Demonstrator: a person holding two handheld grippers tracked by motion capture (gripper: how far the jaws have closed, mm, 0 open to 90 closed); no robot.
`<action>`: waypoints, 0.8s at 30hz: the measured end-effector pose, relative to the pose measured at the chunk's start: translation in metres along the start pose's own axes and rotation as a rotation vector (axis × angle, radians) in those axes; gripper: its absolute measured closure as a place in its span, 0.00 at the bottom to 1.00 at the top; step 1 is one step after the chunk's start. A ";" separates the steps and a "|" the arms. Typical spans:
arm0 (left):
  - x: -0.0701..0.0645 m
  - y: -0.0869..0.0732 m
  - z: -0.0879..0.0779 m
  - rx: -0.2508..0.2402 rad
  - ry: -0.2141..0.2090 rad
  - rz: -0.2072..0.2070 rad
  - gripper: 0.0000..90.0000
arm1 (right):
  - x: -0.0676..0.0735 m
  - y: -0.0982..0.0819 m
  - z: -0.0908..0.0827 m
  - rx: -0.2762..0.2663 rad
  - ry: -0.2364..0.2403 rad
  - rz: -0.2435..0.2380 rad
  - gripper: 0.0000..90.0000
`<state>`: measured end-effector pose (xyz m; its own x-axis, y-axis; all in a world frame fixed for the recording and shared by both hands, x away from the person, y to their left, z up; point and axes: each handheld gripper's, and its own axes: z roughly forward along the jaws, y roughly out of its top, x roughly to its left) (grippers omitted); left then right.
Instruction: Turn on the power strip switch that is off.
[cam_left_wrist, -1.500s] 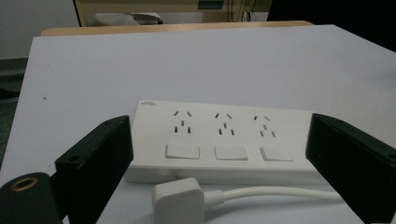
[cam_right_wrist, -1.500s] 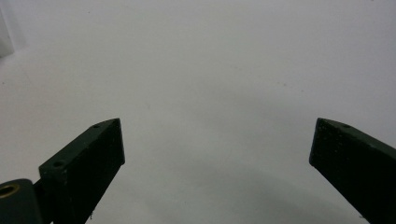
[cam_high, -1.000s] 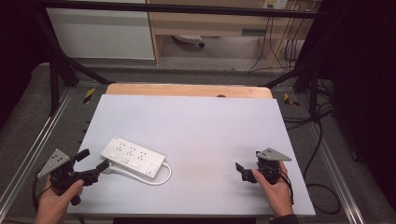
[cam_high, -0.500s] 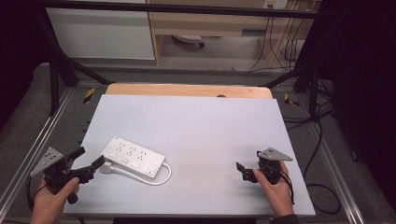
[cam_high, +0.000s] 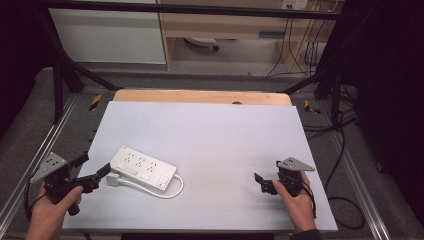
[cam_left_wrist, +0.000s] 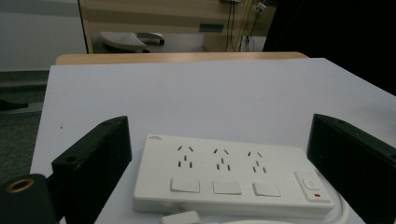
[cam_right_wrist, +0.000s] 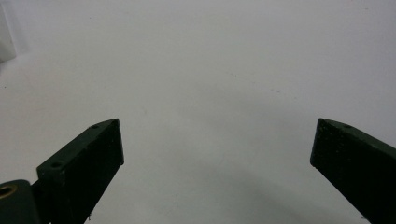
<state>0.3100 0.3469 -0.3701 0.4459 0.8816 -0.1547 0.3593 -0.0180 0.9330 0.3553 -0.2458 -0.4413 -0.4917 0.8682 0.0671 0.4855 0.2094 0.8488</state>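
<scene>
A white power strip (cam_high: 143, 168) with three outlets lies on the left half of the white table (cam_high: 220, 135); its white cord (cam_high: 172, 190) loops along its near side to a plug (cam_high: 114, 178). My left gripper (cam_high: 94, 165) stands open just left of the strip, its fingers close to the plug end. In the left gripper view the power strip (cam_left_wrist: 224, 175) lies just ahead, framed between the open jaws of the left gripper (cam_left_wrist: 219, 128). My right gripper (cam_high: 261, 182) is open at the front right, over bare table, as the right gripper (cam_right_wrist: 215, 126) view confirms.
A wooden board edge (cam_high: 200, 96) runs along the table's far side. Metal frame rails (cam_high: 30, 165) flank the table, and cables (cam_high: 340, 150) lie on the floor at the right. Cabinets (cam_high: 110, 35) stand beyond the table.
My left gripper has drawn back slightly to the left, away from the power strip's plug end. The strip and the right gripper have stayed put.
</scene>
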 end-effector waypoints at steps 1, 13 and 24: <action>-0.001 0.001 0.001 0.002 -0.001 0.004 0.07 | 0.000 0.000 0.000 -0.001 -0.001 -0.001 0.03; -0.008 0.012 0.010 -0.004 -0.019 0.038 0.07 | 0.000 0.000 0.000 0.012 0.000 -0.001 0.03; -0.015 0.018 0.021 -0.001 -0.036 0.054 0.07 | 0.000 -0.001 0.000 0.011 0.000 -0.002 0.03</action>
<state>0.3273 0.3237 -0.3577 0.4941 0.8617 -0.1153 0.3325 -0.0647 0.9409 0.3548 -0.2463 -0.4416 -0.4927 0.8677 0.0654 0.4922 0.2160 0.8432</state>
